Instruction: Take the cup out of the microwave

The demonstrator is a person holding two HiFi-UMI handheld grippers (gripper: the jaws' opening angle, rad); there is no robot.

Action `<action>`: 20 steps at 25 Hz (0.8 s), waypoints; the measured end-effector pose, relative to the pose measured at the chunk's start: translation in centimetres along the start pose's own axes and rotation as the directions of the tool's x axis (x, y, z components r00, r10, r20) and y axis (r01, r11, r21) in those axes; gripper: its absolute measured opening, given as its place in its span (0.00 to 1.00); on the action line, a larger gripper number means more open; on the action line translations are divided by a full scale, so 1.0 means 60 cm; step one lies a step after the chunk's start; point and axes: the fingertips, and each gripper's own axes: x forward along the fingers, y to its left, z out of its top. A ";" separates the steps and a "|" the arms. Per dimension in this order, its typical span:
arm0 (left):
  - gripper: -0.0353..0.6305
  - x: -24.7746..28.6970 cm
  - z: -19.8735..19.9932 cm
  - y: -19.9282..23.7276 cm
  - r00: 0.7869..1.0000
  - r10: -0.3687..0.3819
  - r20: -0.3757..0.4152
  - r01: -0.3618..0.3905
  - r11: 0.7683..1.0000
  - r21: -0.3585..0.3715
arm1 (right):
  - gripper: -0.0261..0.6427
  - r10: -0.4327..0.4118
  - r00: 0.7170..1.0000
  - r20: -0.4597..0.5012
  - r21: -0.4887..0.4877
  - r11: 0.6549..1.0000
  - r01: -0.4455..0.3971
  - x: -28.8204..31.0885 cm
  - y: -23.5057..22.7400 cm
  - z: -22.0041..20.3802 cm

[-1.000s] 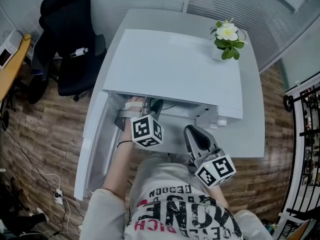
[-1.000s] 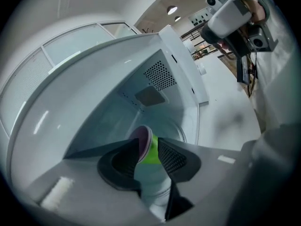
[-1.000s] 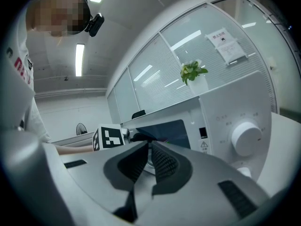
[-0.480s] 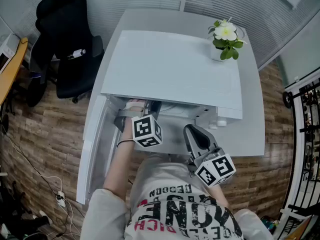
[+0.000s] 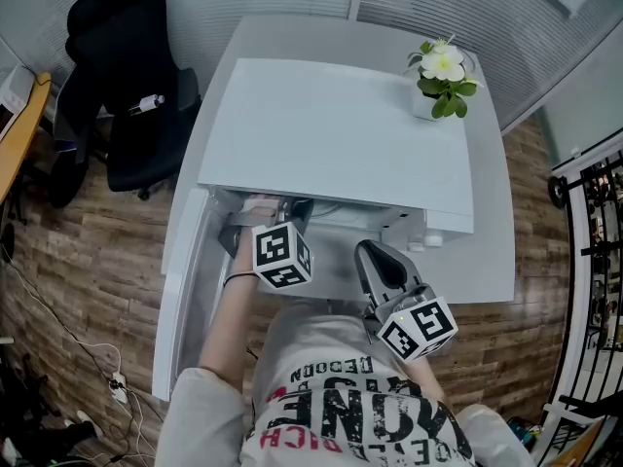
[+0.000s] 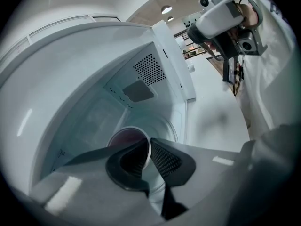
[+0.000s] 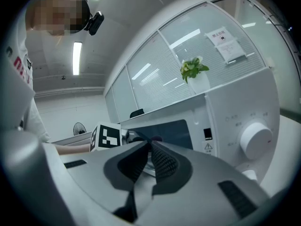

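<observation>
A white cup (image 6: 123,138) with a dark inside stands in the microwave (image 5: 331,134). In the left gripper view my left gripper (image 6: 149,148) reaches into the cavity. Its jaws have just been closing, and the cup's near rim is now pinched between the pads. In the head view the left gripper (image 5: 282,210) goes under the microwave's top edge and the cup is hidden. My right gripper (image 7: 150,148) is shut with nothing in it. It hangs in front of the microwave, to the right of the opening (image 5: 376,257).
The microwave door (image 5: 185,290) stands swung open at the left. A control dial (image 7: 255,140) is on the front panel at the right. A potted flower (image 5: 443,76) stands on the table behind the microwave. A black office chair (image 5: 127,86) is at the far left.
The left gripper has tipped slightly at the microwave's mouth. The right gripper has stayed where it was.
</observation>
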 end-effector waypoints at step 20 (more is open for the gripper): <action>0.11 -0.050 0.009 -0.023 0.995 -0.093 0.022 0.094 0.995 -0.045 | 0.08 -0.033 0.998 -0.049 0.028 0.999 0.034 0.007 0.027 0.040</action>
